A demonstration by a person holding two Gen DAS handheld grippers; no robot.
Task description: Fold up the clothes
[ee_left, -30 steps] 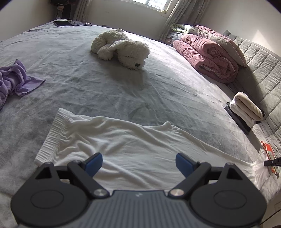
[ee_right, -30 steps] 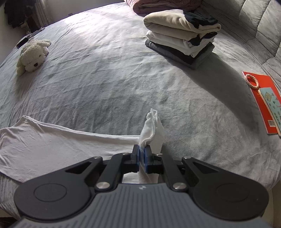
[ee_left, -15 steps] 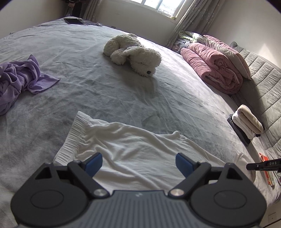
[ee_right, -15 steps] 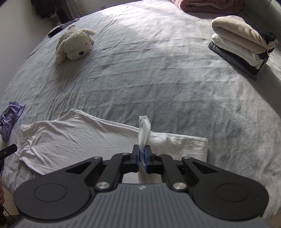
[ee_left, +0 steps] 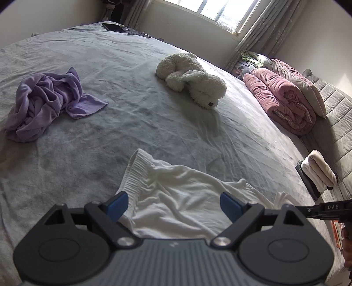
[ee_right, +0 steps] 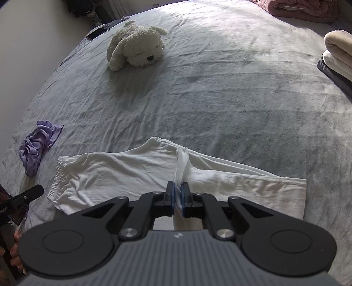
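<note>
We see a wide bed (ee_left: 136,123) under a wrinkled grey sheet filling most of the room. Behind it, pale walls (ee_left: 55,15) meet at a window (ee_left: 211,10) with patterned curtains (ee_left: 253,30) drawn to the sides; daylight falls across the sheet in soft patches. A grey quilted headboard (ee_left: 330,114) runs along the right side, with a rolled pink quilt (ee_left: 283,101) and a pillow (ee_left: 301,83) lying against it. A plush dog (ee_left: 191,79) lies mid-bed.
</note>
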